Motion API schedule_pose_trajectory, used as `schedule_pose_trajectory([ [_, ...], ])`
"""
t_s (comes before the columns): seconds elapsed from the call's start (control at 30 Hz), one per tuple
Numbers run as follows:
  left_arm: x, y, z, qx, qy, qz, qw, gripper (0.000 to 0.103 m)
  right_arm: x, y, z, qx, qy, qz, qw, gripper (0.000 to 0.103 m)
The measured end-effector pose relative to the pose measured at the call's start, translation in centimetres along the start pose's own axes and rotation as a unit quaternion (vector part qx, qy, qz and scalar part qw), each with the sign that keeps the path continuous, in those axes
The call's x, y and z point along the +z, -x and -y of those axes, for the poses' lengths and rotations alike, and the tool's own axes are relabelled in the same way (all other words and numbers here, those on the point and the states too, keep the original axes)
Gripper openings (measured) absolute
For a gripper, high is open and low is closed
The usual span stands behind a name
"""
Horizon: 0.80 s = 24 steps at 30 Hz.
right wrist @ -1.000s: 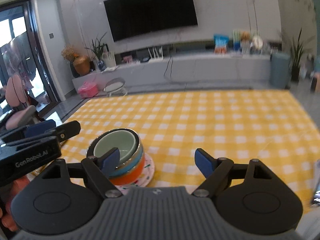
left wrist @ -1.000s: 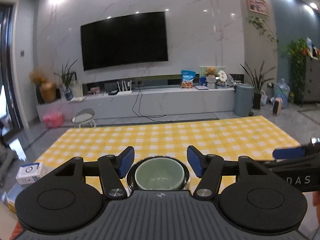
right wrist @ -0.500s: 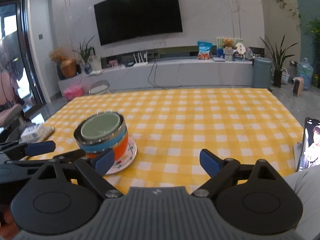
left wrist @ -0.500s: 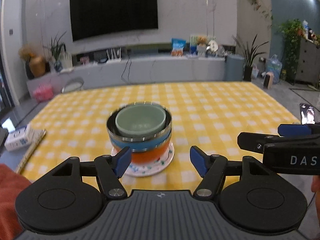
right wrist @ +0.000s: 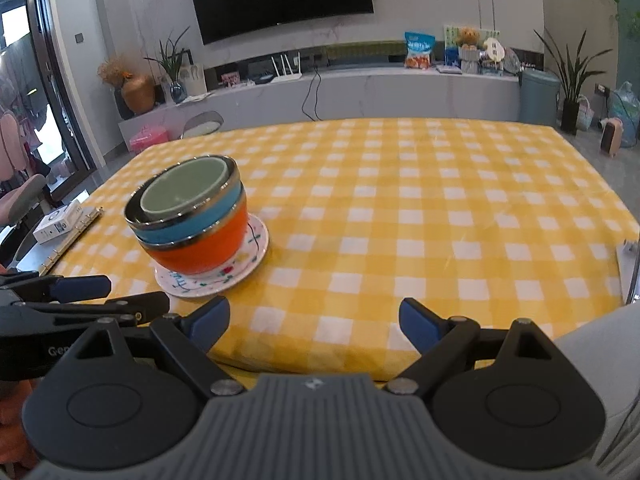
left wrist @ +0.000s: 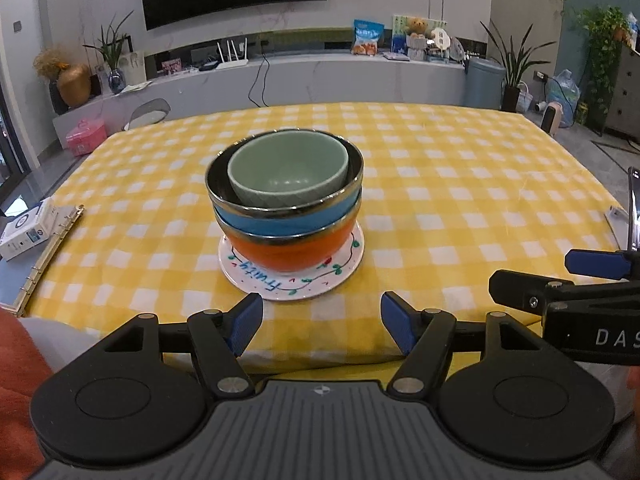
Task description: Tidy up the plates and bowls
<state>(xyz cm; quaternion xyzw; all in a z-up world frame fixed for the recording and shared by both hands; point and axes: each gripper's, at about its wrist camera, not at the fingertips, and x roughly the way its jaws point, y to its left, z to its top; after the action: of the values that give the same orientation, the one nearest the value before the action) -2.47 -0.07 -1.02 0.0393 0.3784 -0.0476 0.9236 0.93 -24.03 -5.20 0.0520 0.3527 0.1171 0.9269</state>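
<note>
Left wrist view: stack of three nested bowls on one round white plate, centred on the yellow-checked tablecloth. Top, a matte green bowl; under it a blue bowl and an orange bowl, both with shiny metal rims. Left gripper short of the plate, jaws wide apart, empty. Nothing between gripper and stack. White box and ring binder at the table's left edge.

Right wrist view: same stack left of centre, tilted-looking through the lens. Right gripper over the near table edge, jaws spread, empty, well apart from the plate.
</note>
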Motion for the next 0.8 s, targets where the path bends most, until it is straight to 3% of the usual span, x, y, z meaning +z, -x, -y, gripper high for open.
schedule_pose_trajectory([
  [0.8, 0.18, 0.5, -0.27, 0.0, -0.002, 0.002, 1.0, 0.079, -0.15, 0.2, -0.55, -0.017, 0.01, -0.001, 1.0, 0.09],
])
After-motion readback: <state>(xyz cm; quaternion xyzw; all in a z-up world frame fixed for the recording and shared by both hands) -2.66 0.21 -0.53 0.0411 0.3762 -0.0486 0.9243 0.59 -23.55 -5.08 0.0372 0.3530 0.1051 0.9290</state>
